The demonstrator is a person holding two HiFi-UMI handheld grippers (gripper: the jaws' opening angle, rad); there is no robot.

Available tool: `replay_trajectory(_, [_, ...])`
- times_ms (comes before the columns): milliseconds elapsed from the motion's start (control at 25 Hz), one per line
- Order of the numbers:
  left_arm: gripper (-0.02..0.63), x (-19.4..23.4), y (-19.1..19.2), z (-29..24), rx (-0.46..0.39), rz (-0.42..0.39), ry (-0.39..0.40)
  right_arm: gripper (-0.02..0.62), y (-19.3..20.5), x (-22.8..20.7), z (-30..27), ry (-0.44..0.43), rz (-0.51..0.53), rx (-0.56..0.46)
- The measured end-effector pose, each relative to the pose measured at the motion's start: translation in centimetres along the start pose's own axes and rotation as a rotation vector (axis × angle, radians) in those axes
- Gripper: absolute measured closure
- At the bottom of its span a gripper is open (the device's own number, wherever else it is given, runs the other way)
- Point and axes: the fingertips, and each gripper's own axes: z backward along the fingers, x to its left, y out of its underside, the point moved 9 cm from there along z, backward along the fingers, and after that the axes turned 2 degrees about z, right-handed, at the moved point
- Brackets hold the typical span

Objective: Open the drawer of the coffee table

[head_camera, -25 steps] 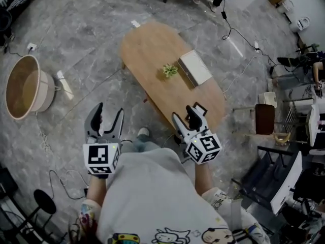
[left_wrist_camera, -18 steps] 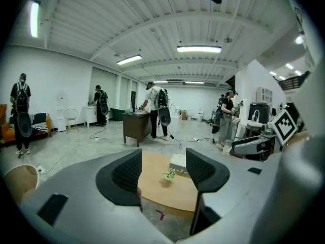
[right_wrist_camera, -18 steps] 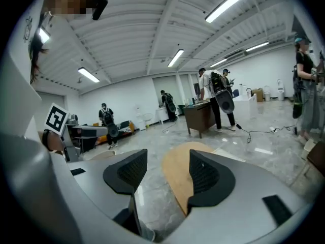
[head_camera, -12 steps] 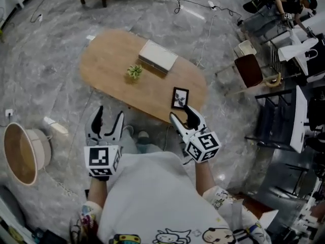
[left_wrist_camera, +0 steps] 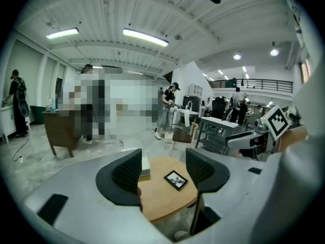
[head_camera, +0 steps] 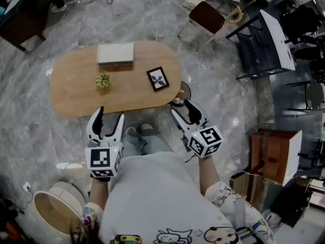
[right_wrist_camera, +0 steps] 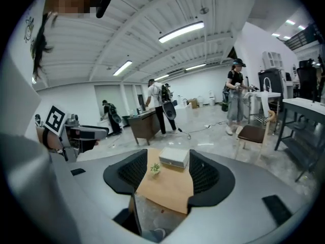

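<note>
Marble floor under oval wooden coffee table

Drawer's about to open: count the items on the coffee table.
3: white box at the far edge, small plant near the middle, black picture frame toward the right end. None seems hidden.

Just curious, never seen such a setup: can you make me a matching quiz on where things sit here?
1 flat white rectangular box
2 small green plant
3 black-framed picture
4 round beige basket

A on the floor
B far edge of the oval wooden coffee table
C tabletop, nearest the right gripper
D tabletop, between box and near edge

Pairs: 1-B, 2-D, 3-C, 4-A.
</note>
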Motion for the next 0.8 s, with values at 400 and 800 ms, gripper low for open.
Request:
replay_trajectory(400, [0.359, -1.7, 0.7, -2.8, 0.055, -0.052, 0.157, 0.370, 2.4, -0.4, 4.4, 0.162, -0.050, 0.004])
replay_trajectory(800, [0.359, -5.3, 0.4, -5.5, 0.082, -0.076, 0.209, 0.370, 2.8, -3.1, 6.0, 0.183, -0.058, 0.009])
